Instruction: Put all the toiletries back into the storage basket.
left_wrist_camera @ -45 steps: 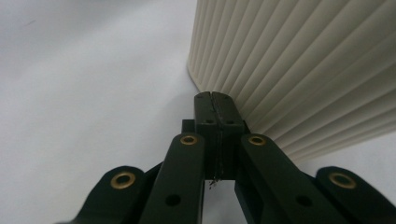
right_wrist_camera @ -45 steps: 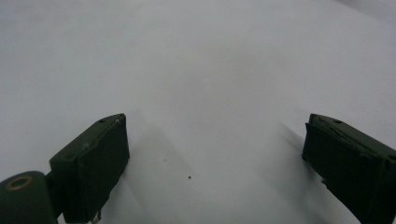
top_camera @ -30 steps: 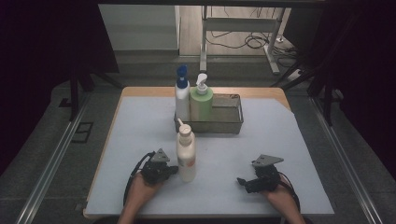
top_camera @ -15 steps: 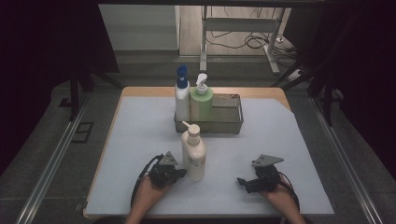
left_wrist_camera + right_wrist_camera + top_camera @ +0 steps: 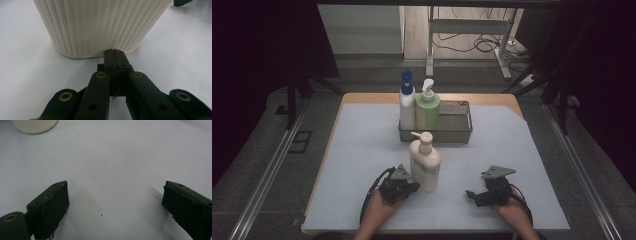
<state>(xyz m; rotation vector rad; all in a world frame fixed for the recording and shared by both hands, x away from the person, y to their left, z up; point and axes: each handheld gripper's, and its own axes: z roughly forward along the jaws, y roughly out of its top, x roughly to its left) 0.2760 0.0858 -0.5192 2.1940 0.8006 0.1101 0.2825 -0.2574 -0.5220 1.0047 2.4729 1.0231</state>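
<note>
From above, the cream pump bottle (image 5: 425, 161) stands upright on the table (image 5: 362, 150) before the wire basket (image 5: 457, 131), touching the left gripper (image 5: 413, 187). The left gripper view shows its jaws pressed together against the bottle's base. The right gripper (image 5: 115, 202) view shows jaws wide, holding nothing.

A wooden worktop (image 5: 362, 97) covered by a pale blue-grey mat (image 5: 362, 150) stands on a grey floor (image 5: 272, 145) in a dimly lit room. Dark curtains (image 5: 257, 45) hang at both sides, leaving the edges of the scene in deep shadow. Metal rails (image 5: 267, 175) run along the floor on either side of the worktop. Beyond it, a lighter strip of wooden flooring (image 5: 462, 30) carries the white frame of another table (image 5: 472, 25), with black cables (image 5: 477, 45) trailing loosely near its feet. A pale panel (image 5: 359, 30) stands at the back left.
</note>
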